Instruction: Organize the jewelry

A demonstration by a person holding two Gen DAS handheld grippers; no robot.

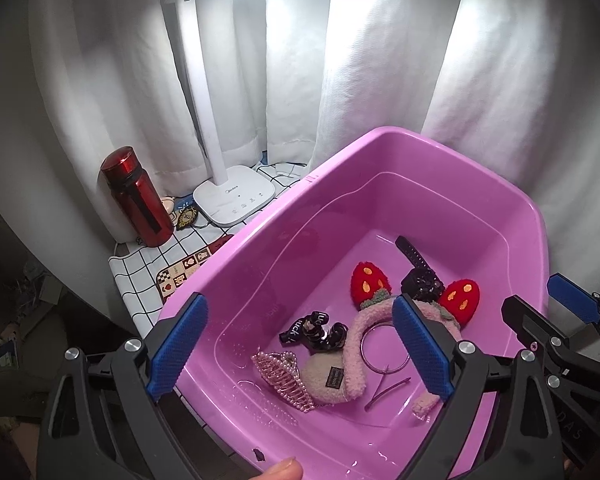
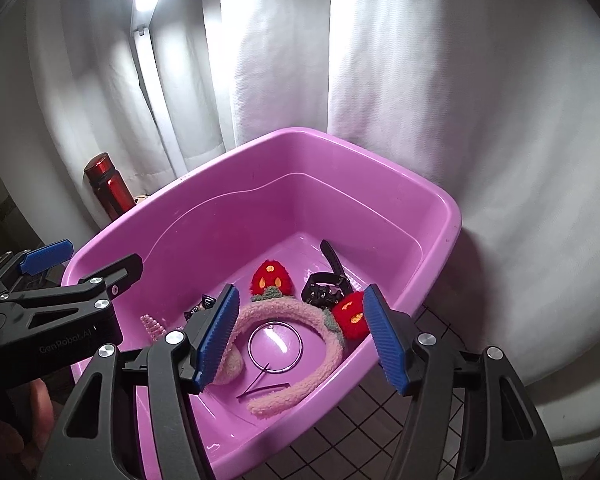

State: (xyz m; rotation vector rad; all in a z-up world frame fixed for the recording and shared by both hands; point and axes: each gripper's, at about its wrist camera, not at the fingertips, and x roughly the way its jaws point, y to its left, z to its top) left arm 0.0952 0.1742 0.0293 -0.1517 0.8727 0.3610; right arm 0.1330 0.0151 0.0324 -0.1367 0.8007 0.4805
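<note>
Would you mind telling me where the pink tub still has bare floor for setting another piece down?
The pink tub is bare along its far end, behind the strawberry headband and black watch, and on the near floor in front of the pearl hair claw. The middle is crowded: ribbon, ring, hairpins.

Backdrop: I am seeing white curtains [image 1: 380,60] hanging across twelve o'clock.
Light: a white desk lamp [image 1: 228,184] is glaring at eleven.
Surface: a grid-patterned tablecloth [image 1: 140,276] is lying at nine.
</note>
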